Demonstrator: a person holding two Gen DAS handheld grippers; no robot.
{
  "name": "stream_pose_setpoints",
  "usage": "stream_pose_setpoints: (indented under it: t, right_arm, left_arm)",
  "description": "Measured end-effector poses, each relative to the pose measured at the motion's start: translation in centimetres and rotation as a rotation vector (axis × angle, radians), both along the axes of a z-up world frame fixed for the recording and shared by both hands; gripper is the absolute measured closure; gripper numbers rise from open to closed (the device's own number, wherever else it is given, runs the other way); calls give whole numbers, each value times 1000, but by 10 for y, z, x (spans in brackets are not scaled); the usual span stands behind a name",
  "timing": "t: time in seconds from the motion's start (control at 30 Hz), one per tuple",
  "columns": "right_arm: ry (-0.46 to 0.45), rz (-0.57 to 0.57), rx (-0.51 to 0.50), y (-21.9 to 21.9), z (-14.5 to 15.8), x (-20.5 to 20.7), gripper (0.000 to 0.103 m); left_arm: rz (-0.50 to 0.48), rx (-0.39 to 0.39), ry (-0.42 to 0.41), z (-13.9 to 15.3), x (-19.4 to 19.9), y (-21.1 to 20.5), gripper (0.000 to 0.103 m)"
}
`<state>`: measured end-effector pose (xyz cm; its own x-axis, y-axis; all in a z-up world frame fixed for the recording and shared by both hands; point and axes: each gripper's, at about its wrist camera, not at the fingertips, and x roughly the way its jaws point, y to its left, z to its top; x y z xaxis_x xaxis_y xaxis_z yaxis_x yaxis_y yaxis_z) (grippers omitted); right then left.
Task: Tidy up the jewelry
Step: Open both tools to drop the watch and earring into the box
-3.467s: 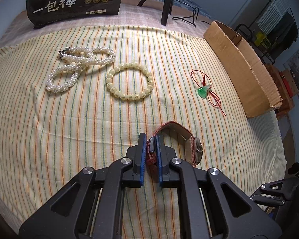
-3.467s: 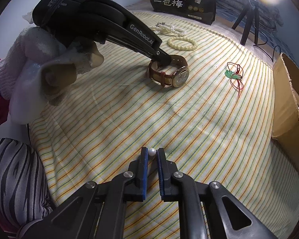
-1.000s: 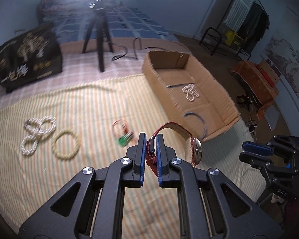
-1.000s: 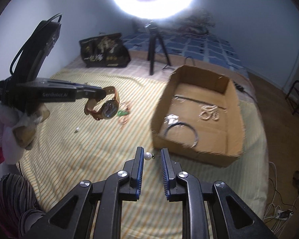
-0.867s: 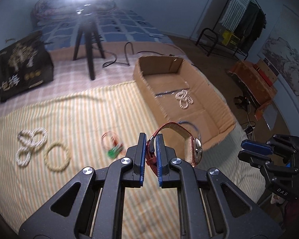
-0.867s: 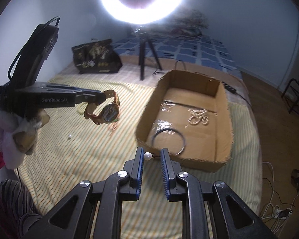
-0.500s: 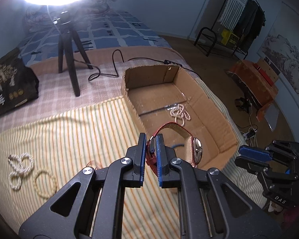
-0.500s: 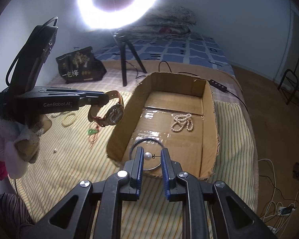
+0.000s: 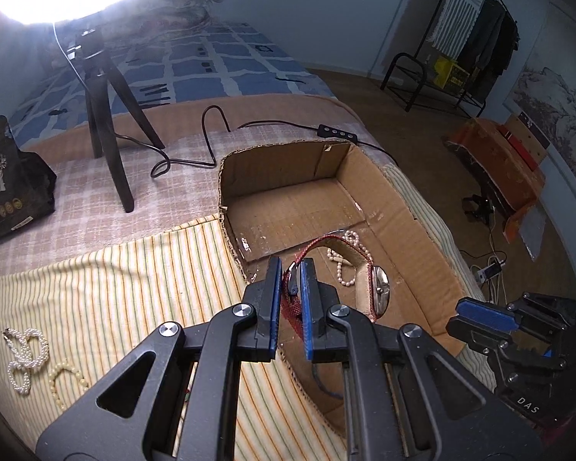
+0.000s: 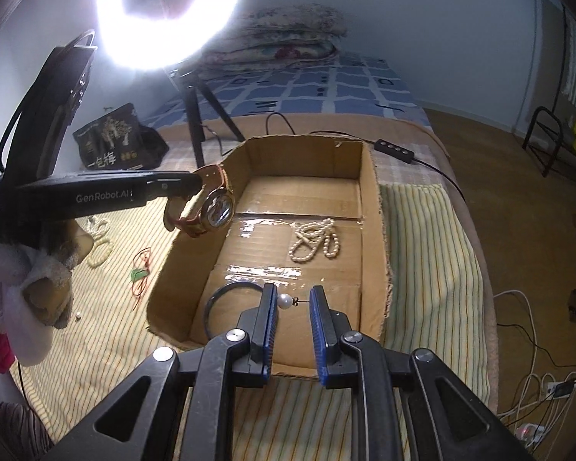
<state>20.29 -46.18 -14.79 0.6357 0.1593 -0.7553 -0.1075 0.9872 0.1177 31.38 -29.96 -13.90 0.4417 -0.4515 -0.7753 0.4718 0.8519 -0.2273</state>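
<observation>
My left gripper point(image 9: 290, 274) is shut on the red-brown strap of a wristwatch point(image 9: 378, 292) and holds it in the air over the left wall of the cardboard box point(image 9: 288, 207); the watch point(image 10: 211, 207) also shows in the right wrist view. My right gripper point(image 10: 292, 303) holds a pearl earring point(image 10: 284, 301) between its pads above the box's near end point(image 10: 368, 176). Inside the box lie a pearl necklace point(image 10: 315, 242) and a dark ring bangle point(image 10: 226, 299).
On the striped cloth to the left lie a pearl strand point(image 9: 23, 353), a cream bead bracelet point(image 9: 67, 374), a green pendant on red cord point(image 10: 140, 272) and a loose pearl point(image 10: 78, 317). A ring light tripod point(image 9: 107, 130), a cable and a black bag point(image 9: 7, 192) stand behind.
Both grippers have moved right from the cloth to above the box, carrying the watch and the earring. The right jaws stand wider apart than before.
</observation>
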Motion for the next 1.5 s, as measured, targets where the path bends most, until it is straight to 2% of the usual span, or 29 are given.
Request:
stream_pose_setpoints:
  t: [0.23,0.33,0.4,0.43,0.47,0.5,0.53,0.57,0.6,0.63,0.7,0.73,0.8,1.2,1.5]
  right_arm:
    - [3,-11,5,-4,-3,3,86]
    - [-3,-9,8,-3,-3,2,78]
    - [-9,-6,2,-2,-3,2,69]
    - [-14,-4,-7,0,-2,0,66]
    - [-15,-4,-16,1,-2,0,53]
    - [-19,-7,-25,2,-2,0,36]
    - [-27,-13,-33,3,-2,-1,29]
    - [-39,-17,-37,4,-1,-2,25]
    - [-44,-17,-37,4,0,-3,24]
    - [-44,-15,-37,5,0,-3,24]
    - [-41,-14,-44,7,0,-3,17]
    - [-42,-15,-54,8,0,-3,16]
    - [-43,-14,-63,11,0,-4,16]
    - [-50,-14,-64,18,9,-10,15]
    - [-72,-8,-48,33,22,-21,15]
  left_arm:
    - [17,-7,12,-3,4,0,95]
    - [22,-15,7,-2,4,0,93]
    - [21,-22,6,0,4,0,93]
    - [21,-21,5,1,4,0,89]
    - [20,-20,1,2,4,-1,87]
    - [20,-17,-4,3,3,-1,78]
    - [21,-18,-8,4,3,-1,66]
    - [21,-19,-16,5,2,-1,62]
    - [20,-17,-26,7,0,-1,58]
    - [20,-14,-31,8,0,-1,58]
    - [16,-8,-29,8,-1,-2,56]
    - [18,-7,-26,7,-1,-2,48]
    - [23,-11,-27,7,-1,-1,40]
    - [34,-18,-34,15,-7,13,39]
    - [63,-12,-57,28,-17,57,39]
